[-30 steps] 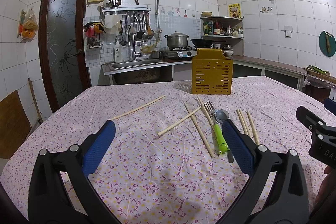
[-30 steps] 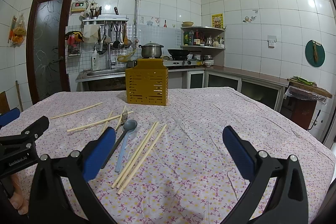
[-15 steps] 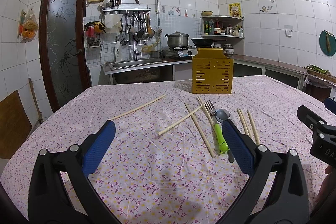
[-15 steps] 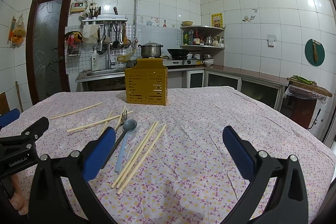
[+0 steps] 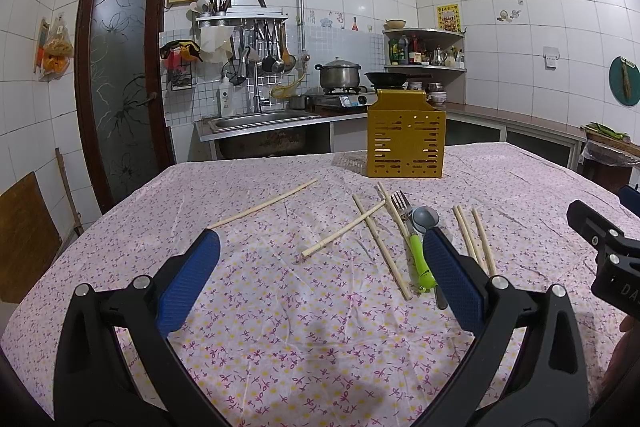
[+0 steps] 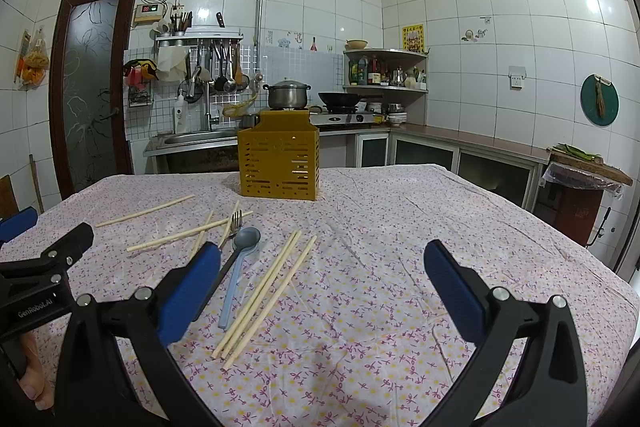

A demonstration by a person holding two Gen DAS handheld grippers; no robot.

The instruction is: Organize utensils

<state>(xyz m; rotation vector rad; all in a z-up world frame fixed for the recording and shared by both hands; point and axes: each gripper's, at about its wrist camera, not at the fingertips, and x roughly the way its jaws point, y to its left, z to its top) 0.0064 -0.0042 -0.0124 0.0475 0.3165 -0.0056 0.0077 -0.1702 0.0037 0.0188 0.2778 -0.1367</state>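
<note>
Utensils are lying loose on the cloth ahead of both grippers, none of them held. The left gripper is hovering over the cloth with its blue pads spread wide and nothing between them. Just beyond its right pad, the fork with a green handle is lying beside the spoon, whose handle is running behind that pad. Between the pads and farther out, two chopsticks are crossing each other; a lone stick is lying past the left pad, and three more sticks are resting to the right of the right pad.

The right gripper is likewise gaping wide and gripping nothing. Just inside its left pad, the spoon is pointing its bowl away, with the three sticks lying side by side right of it, between the fingers. The fork's tines are showing beyond the left pad, among the crossed sticks.

Well ahead of both grippers, the yellow slotted holder is standing upright on the cloth, apart from all the utensils.
</note>
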